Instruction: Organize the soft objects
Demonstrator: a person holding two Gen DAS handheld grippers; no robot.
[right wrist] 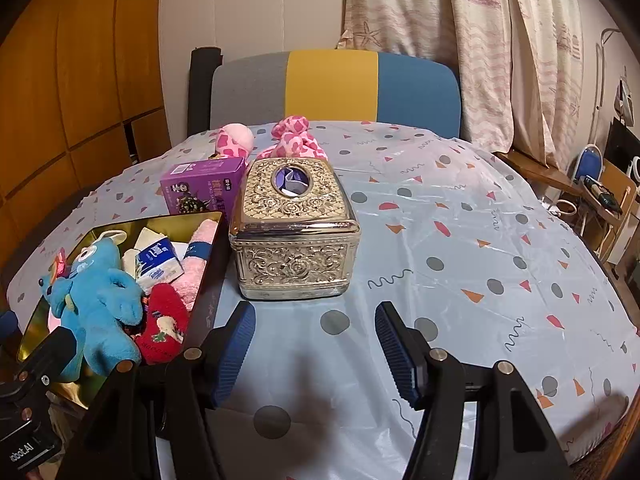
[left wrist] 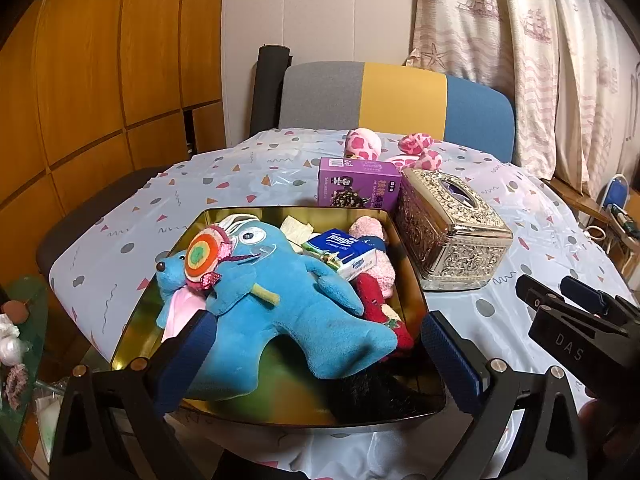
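Note:
A blue plush toy (left wrist: 288, 292) (right wrist: 96, 300) lies in a gold tin tray (left wrist: 132, 332) (right wrist: 160, 224) with a tissue pack (left wrist: 344, 252), a pink sock (left wrist: 372, 228) and a red sock (left wrist: 376, 300). My left gripper (left wrist: 320, 320) stands open over the tray's near end, with the plush's legs between its wide-set fingers; the right pad (left wrist: 452, 352) is clear of the toy. My right gripper (right wrist: 316, 312) hovers open over bare tablecloth, just in front of the ornate gold tissue box (right wrist: 294, 224), with nothing between its fingers. A pink spotted plush (right wrist: 296, 140) lies behind that box.
A purple carton (left wrist: 358, 180) stands behind the tray, beside the gold tissue box (left wrist: 452, 232). A grey, yellow and blue chair (left wrist: 400, 96) backs the table's far edge. The patterned tablecloth (right wrist: 460, 260) stretches away to the right. Shelves and a folding chair stand at the far right.

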